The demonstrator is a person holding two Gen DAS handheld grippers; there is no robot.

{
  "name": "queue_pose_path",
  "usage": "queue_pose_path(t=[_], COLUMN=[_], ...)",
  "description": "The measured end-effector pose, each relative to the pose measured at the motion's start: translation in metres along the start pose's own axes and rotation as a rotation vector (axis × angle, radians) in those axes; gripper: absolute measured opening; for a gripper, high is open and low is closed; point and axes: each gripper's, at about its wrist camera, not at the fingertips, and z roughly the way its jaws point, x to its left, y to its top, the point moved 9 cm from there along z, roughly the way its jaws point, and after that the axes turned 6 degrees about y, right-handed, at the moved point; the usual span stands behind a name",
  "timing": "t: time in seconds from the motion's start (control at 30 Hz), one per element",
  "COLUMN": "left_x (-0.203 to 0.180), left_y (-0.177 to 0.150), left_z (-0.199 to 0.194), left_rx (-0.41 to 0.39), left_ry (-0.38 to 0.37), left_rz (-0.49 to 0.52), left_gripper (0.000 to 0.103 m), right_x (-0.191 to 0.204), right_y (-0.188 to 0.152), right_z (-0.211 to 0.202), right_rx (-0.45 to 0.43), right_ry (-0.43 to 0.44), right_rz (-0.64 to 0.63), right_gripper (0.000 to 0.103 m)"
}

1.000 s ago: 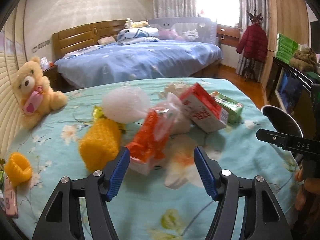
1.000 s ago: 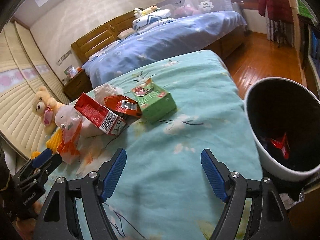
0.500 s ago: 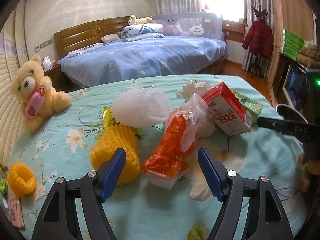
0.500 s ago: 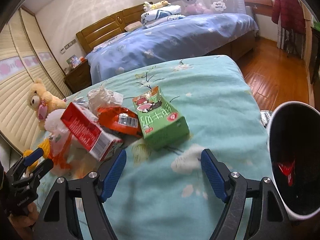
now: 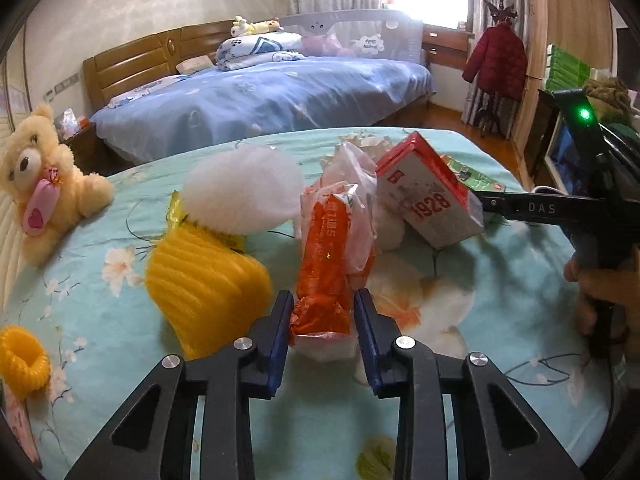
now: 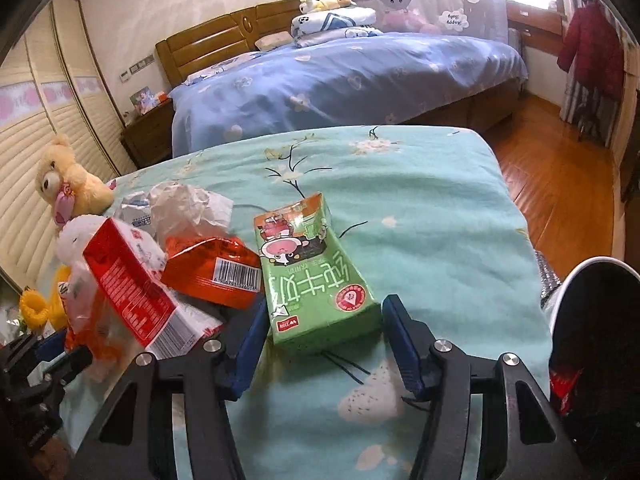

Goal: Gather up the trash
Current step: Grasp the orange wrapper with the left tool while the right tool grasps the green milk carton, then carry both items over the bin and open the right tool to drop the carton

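The left tongs (image 5: 323, 312) are closing, with the lower end of the orange wrapper (image 5: 326, 264) between the two blue pads; the pads seem to touch its sides already, so it looks gripped, though not yet lifted from the sheet (image 5: 120, 320). Just left of these tongs lies a yellow foam net (image 5: 204, 284), and behind it a white foam net (image 5: 244, 192). Beyond and to the right leans a red box (image 5: 432, 196).

The right tongs (image 6: 320, 332) are also closing, and the near end of the green carton (image 6: 316, 280) sits between the pads. A gap shows on both sides (the right pad is very near the corner), so the carton is not held yet. Left of the carton lies a red packet (image 6: 212, 272). The bin (image 6: 600, 360) stands to the right of these tongs, at the edge of the bed, with something red inside.

The step in hand is the grasp of two pieces of trash at once. The next move probably calls for a firm close on the carton, then a lift of both pieces and a carry to the bin. The thin wrapper may slip or drag its neighbours.
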Motion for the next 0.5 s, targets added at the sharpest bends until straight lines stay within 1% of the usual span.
queue_pose_path(t=[0.07, 0.13, 0.3, 0.5], left_x=[-0.001, -0.003, -0.010, -0.023], left_y=[-0.001, -0.002, -0.004, -0.004], left_z=[-0.003, -0.007, -0.014, -0.021], left_rx=[-0.001, 0.003, 0.005, -0.008], left_ry=[-0.014, -0.048, -0.105, -0.158], left_rz=[0.000, -0.017, -0.046, -0.035], left_gripper=[0.028, 0.027, 0.027, 0.026], right_x=[-0.001, -0.003, -0.011, -0.023], right_y=[-0.005, -0.008, -0.021, -0.036], right_z=[-0.008, -0.016, -0.044, -0.070], right_rx=[-0.010, -0.026, -0.071, -0.109], right_ry=[0.007, 0.010, 0.012, 0.004], right_rz=[0.011, 0.028, 0.083, 0.138], right_gripper=[0.057, 0.057, 0.056, 0.055])
